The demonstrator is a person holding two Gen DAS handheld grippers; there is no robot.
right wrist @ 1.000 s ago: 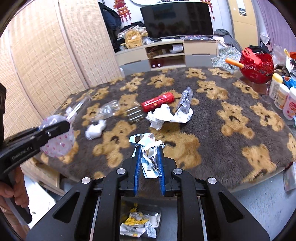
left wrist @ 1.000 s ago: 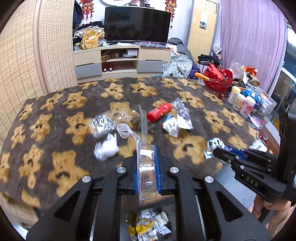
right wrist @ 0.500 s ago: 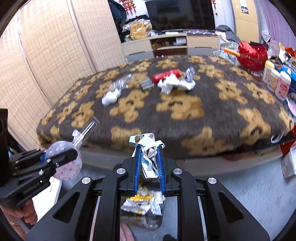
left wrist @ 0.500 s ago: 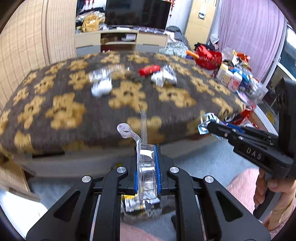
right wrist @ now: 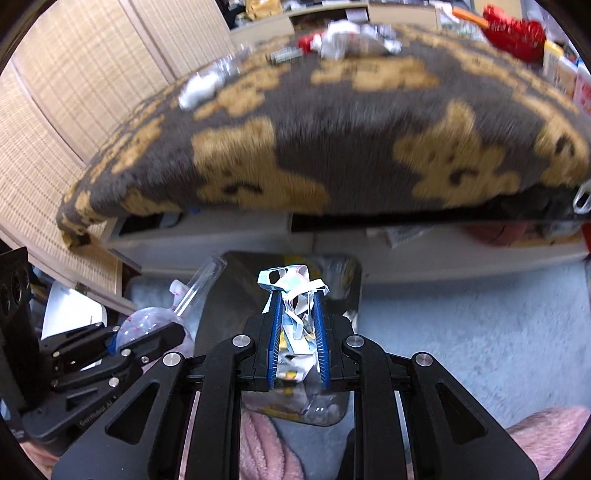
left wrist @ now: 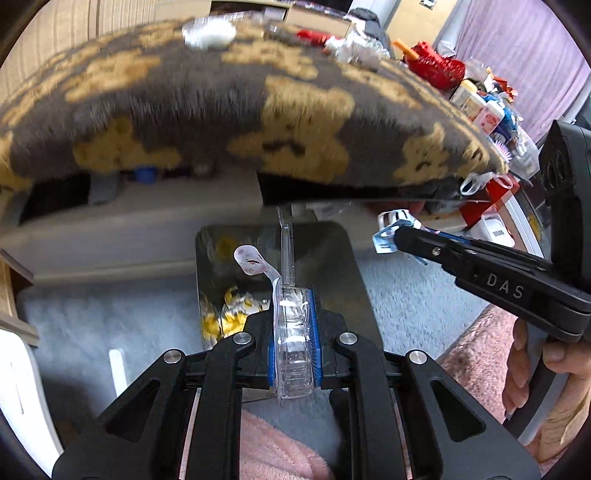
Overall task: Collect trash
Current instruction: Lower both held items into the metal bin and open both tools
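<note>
My left gripper [left wrist: 293,295] is shut on a clear plastic package [left wrist: 291,332] with a pink-dotted flap, held over a dark trash bin [left wrist: 343,258] on the floor. The bin holds yellow and white wrappers [left wrist: 229,310]. My right gripper [right wrist: 297,295] is shut on a crumpled white and light-blue wrapper [right wrist: 291,280], also over the bin [right wrist: 229,291]. The right gripper shows in the left wrist view [left wrist: 391,236] at the bin's right edge. The left gripper shows in the right wrist view [right wrist: 155,332] at the bin's left.
The table with the bear-patterned blanket [left wrist: 229,110] stands above and beyond the bin. White tissue [left wrist: 208,31], a red tube [left wrist: 310,35] and foil wrappers [left wrist: 354,48] lie on it. A pale grey rug [right wrist: 461,325] covers the floor. A woven screen [right wrist: 74,74] stands at left.
Both grippers have dropped from table height down over the bin on the floor, each still holding its piece of trash. The table top now sits above the view.
</note>
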